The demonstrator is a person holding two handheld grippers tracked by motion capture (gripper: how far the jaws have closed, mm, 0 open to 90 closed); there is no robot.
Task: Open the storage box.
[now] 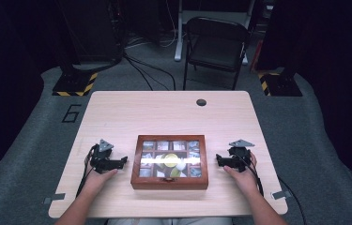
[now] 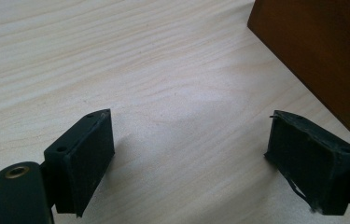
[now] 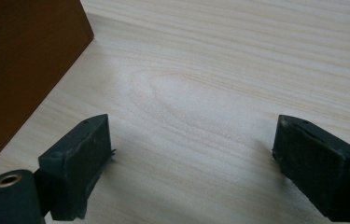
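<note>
A: Status, left to right?

B: Left claw [image 1: 117, 163] rests on the worktop [image 1: 164, 112] just left of the wooden box [image 1: 169, 182], jaws wide apart, nothing between them. Box sits mid-worktop near the front edge, glass lid down, compartments with small items visible through it. Right claw [image 1: 222, 161] just right of the box, also gaping and empty.

A: Progress?

B: Looks like the very start. Neither claw touches the box, lid still closed. Whole job left, I'd judge.
</note>
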